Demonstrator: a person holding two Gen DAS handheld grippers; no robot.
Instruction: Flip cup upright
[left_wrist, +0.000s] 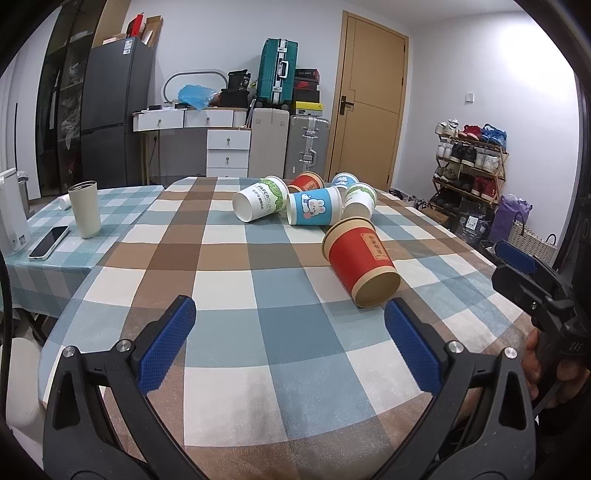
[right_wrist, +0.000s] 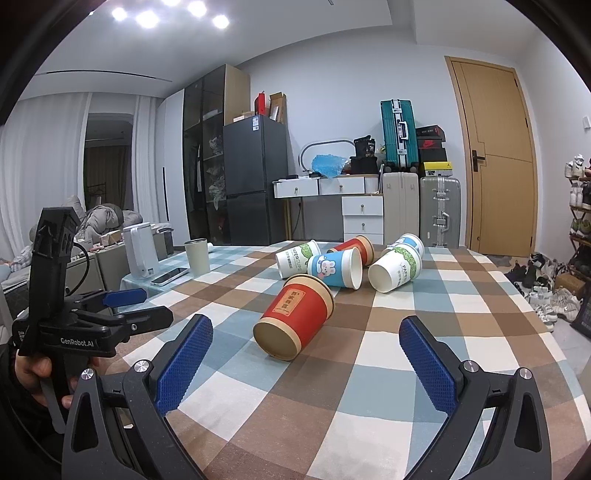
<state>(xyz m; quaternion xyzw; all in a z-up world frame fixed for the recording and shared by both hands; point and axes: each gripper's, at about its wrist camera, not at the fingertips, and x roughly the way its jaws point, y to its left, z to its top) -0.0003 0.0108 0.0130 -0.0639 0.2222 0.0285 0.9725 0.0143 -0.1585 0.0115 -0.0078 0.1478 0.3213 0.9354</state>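
A red paper cup (left_wrist: 360, 260) lies on its side on the checked tablecloth, base toward me; it also shows in the right wrist view (right_wrist: 295, 319). Behind it lie several more tipped paper cups: a blue rabbit cup (left_wrist: 314, 210) (right_wrist: 334, 267), a white-and-green cup (left_wrist: 260, 199) (right_wrist: 297, 258), another white-and-green cup (left_wrist: 359, 201) (right_wrist: 393, 269), a second red cup (left_wrist: 306, 182) (right_wrist: 352, 249). My left gripper (left_wrist: 290, 314) is open and empty, short of the red cup. My right gripper (right_wrist: 306, 332) is open and empty, just before the red cup's base.
A cream tumbler (left_wrist: 85, 208) and a phone (left_wrist: 48, 242) sit on the adjoining table (left_wrist: 44, 273) at left. The right gripper body (left_wrist: 532, 284) shows at the left view's right edge; the left gripper body (right_wrist: 74, 317) at the right view's left edge.
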